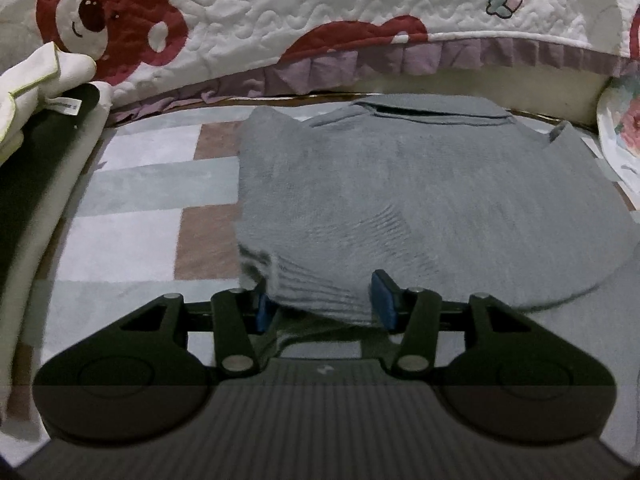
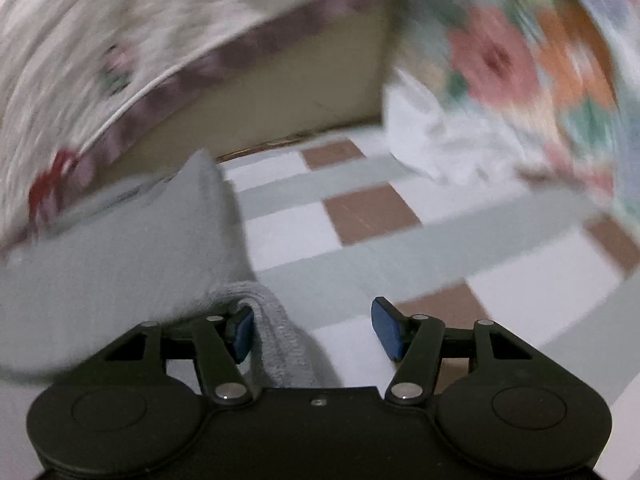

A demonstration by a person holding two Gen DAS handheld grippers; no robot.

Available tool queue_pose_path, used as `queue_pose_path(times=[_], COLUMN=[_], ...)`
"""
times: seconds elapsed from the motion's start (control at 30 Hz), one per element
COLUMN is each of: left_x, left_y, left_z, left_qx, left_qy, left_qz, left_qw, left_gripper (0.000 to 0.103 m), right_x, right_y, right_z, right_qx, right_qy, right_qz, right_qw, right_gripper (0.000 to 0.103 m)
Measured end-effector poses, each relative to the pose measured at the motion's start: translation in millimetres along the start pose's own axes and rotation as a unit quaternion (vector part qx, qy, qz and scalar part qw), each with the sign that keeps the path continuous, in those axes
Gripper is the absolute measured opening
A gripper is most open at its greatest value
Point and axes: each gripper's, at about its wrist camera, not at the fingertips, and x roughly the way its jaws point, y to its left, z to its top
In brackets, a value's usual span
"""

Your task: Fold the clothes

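A grey knit sweater (image 1: 420,192) lies partly folded on a checked mat (image 1: 152,184), collar toward the far side. My left gripper (image 1: 324,300) is open at the sweater's near ribbed hem, which lies loose between the blue pads (image 1: 383,300). In the blurred right wrist view the same grey sweater (image 2: 120,256) fills the left side. My right gripper (image 2: 314,330) is open at its right edge, with a ribbed grey strip lying beside the left pad (image 2: 243,334) and bare mat under the right one.
A quilted bedspread (image 1: 320,16) with a red bear and purple frill hangs behind the mat. Folded white and dark clothes (image 1: 44,92) sit at the left. A floral cloth (image 2: 520,64) and a crumpled white cloth (image 2: 432,136) lie at the right.
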Motion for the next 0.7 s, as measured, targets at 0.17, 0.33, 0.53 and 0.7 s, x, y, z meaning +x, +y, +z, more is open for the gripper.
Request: queue_pose_path(times=[0.17,0.33,0.53,0.7], left_x=[-17.6,-29.6,-48.4,-56.5], left_y=[14.1,43.3,77.7,82.5], left_z=[-14.4,-43.6,-72.9,-90.6], left_qx=[0.035,0.039,-0.085,-0.182], left_qy=[0.036,0.104,0.167,0.216], left_qz=[-0.014,-0.022,-0.123,-0.203], left_qw=[0.9987,0.9936,0.9745,0.9375], left_gripper=[0.053,0.053,0.058,0.055], right_x=[0.4,-22.8,-52.2,-76.6], right_y=[-7.0,-14.8,-31.2,-44.8], right_z=[6.2,4.1,-8.4,-18.8], right_qx=[0.027,0.03,0.05,0.067], right_qy=[0.052,0.089,0.113,0.133], right_qz=[0.012,0.024,0.061,0.092], right_qw=[0.998,0.995,0.99,0.985], right_gripper=[0.066,0.067,0.067,0.067])
